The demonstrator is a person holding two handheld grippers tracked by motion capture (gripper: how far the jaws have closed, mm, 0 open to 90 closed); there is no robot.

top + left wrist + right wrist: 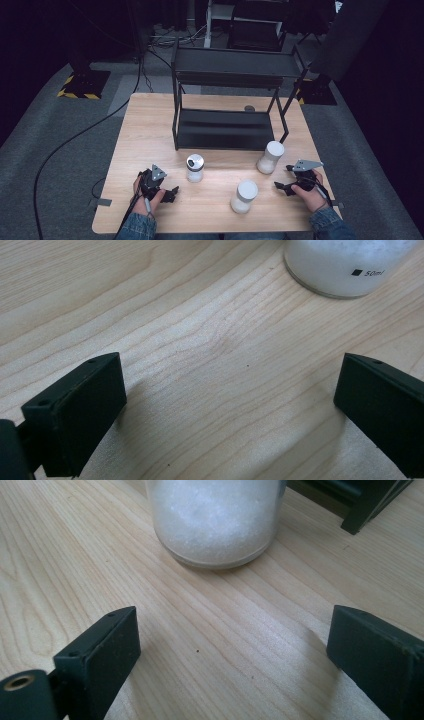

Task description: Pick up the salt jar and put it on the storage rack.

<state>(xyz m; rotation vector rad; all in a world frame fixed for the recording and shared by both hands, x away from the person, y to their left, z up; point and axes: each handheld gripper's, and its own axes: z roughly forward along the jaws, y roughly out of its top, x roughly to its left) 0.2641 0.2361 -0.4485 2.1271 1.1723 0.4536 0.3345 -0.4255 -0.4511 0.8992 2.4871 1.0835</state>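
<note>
Resting low on the table (150, 125), both hands hold wide-open grippers: left gripper (172, 192) at seven o'clock, right gripper (281, 181) at four, each aimed at a jar.

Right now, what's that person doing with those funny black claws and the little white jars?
A person sits at a light wooden table with a black claw in each hand. Both the left claw and the right claw are open and hold nothing. Three small clear jars of white powder stand between them: one with a silver lid, one with a white lid near the front, and one by the black metal two-tier shelf, the far white-lidded jar. The shelf has no jars on it.
</note>
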